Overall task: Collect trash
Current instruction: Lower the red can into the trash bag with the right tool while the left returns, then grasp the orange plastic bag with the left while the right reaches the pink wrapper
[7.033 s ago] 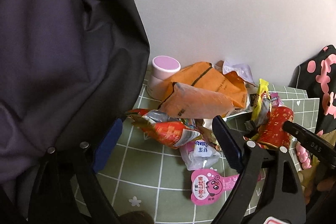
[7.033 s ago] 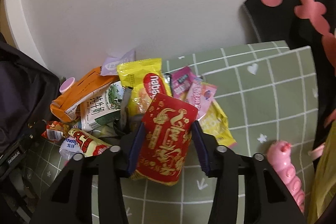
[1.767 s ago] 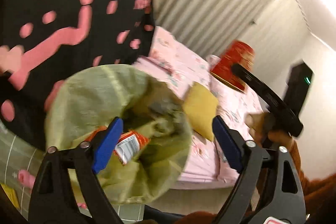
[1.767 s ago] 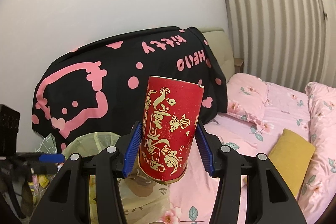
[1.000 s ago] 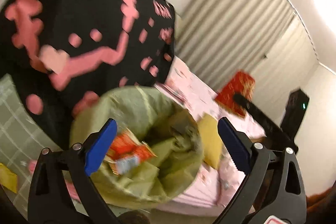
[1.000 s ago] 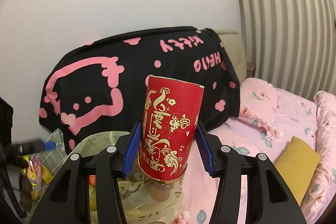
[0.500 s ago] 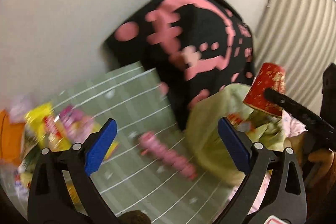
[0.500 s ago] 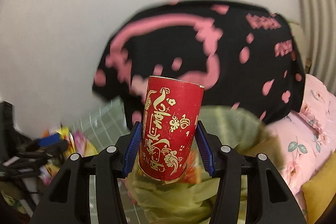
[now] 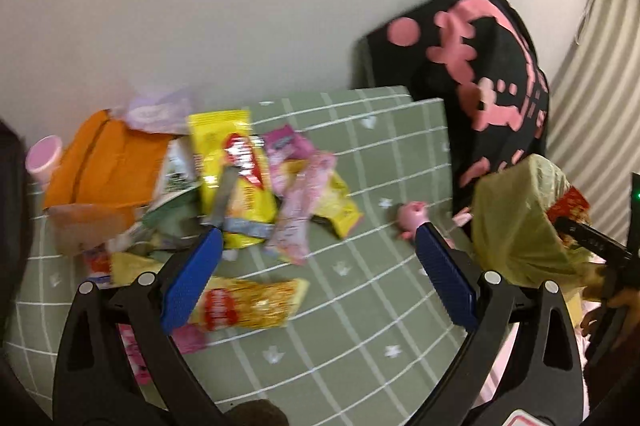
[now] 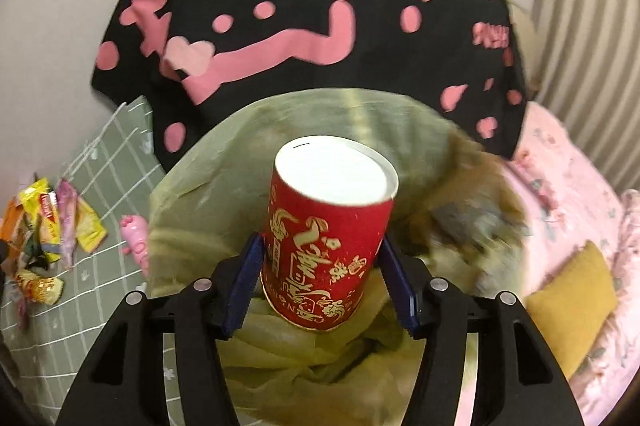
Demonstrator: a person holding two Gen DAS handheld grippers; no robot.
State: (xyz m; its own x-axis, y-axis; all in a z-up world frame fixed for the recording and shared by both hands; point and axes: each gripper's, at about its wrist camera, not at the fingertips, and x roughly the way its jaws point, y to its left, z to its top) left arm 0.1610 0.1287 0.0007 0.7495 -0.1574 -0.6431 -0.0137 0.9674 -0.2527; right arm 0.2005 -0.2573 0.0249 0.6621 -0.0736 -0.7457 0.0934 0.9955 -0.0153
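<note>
My right gripper (image 10: 322, 286) is shut on a red paper tube (image 10: 326, 238) with gold print and a white end, tilted over the open mouth of a yellow-green trash bag (image 10: 240, 186). The bag (image 9: 516, 222) and the tube (image 9: 568, 202) also show at the right in the left wrist view. My left gripper (image 9: 318, 274) is open and empty above the green checked mat (image 9: 360, 326). A pile of snack wrappers lies at the left: a yellow packet (image 9: 236, 162), pink wrappers (image 9: 300, 194), an orange bag (image 9: 108, 162), a noodle packet (image 9: 244, 302).
A black blanket with pink print (image 10: 312, 26) hangs behind the bag. A pink toy (image 9: 412, 218) lies on the mat next to the bag. A pink-lidded jar (image 9: 42, 154) stands by the wall. A pink bed with a yellow cushion (image 10: 568, 302) is at the right.
My left gripper swung from the trash bag back to the wrapper pile, still open and empty. My right gripper tipped down over the bag's mouth, and the red tube tilted in its grip.
</note>
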